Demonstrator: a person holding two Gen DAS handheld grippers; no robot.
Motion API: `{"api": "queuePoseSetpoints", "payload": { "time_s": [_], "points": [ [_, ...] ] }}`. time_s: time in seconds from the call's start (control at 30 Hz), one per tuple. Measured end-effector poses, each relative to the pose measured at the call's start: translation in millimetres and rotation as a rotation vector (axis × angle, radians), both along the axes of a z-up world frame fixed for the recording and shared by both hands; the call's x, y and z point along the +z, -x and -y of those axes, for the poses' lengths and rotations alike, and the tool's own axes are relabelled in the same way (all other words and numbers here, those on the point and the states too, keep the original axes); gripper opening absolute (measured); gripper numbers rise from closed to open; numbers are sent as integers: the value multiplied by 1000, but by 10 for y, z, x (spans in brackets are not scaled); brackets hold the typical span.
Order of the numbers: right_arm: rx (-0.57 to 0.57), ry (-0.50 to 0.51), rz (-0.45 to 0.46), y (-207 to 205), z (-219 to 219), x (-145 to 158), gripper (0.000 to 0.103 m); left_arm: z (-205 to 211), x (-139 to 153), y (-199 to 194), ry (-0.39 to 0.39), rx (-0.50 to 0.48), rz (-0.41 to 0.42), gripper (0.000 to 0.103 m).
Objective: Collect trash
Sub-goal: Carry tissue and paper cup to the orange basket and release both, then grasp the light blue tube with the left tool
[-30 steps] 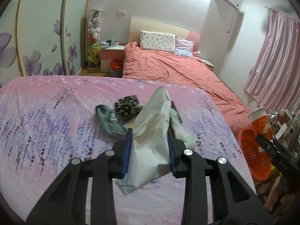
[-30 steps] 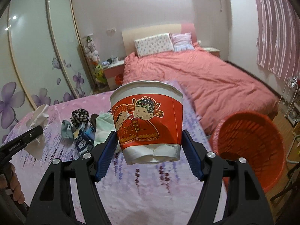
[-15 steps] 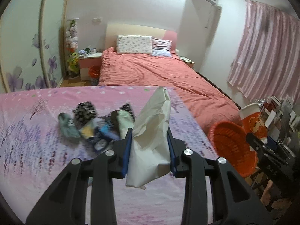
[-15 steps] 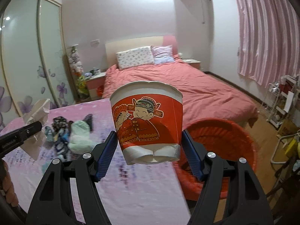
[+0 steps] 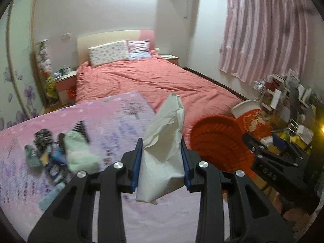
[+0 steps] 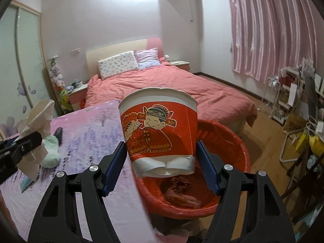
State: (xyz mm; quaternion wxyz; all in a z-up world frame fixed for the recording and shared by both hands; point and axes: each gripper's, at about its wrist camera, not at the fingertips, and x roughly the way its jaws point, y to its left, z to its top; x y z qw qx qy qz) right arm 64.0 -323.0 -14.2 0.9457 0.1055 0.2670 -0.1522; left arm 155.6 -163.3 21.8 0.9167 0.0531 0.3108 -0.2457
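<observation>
My left gripper is shut on a crumpled white paper bag, held above the purple flowered bedspread near its right edge. My right gripper is shut on a red and white paper cup with a cartoon couple, held upright over the near rim of the orange-red trash basket. That basket stands on the floor to the right of the bedspread and holds some crumpled trash. The cup and the right gripper's body show at the right of the left wrist view.
A heap of socks and small cloth items lies on the bedspread at left, with a pale green one nearest. Beyond is a bed with a salmon cover. Cluttered shelves and pink curtains stand at right.
Both grippers have swung to the right with their loads. The heap of socks has slid to the left of view, and the basket now sits under the cup with its inside showing.
</observation>
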Motion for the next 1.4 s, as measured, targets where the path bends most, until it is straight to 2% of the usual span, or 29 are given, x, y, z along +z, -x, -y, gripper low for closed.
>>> {"api": "queuePoseSetpoints", "payload": {
  "time_s": [0.47, 0.77, 0.83, 0.9, 1.0, 1.17, 1.4],
  "points": [
    [-63, -102, 0, -11, 530, -175, 69, 853, -298, -168, 7, -166, -62, 34],
    [-90, -181, -1, -60, 830, -281, 69, 1288, -532, -308, -8, -223, -110, 34],
    [-83, -199, 3, -88, 882, -309, 70, 1357, -588, -359, -10, -225, -127, 35],
    [-68, -220, -1, -116, 899, -347, 71, 1421, -652, -423, -16, -226, -141, 41],
    [-71, -254, -3, -133, 976, -403, 83, 1438, -751, -499, -35, -214, -160, 56],
    [-93, -252, -16, -66, 965, -437, 84, 1322, -845, -552, -60, -179, -165, 59],
    [-79, -207, -36, -75, 864, -365, 84, 892, -873, -509, -108, -120, -139, 63]
  ]
}}
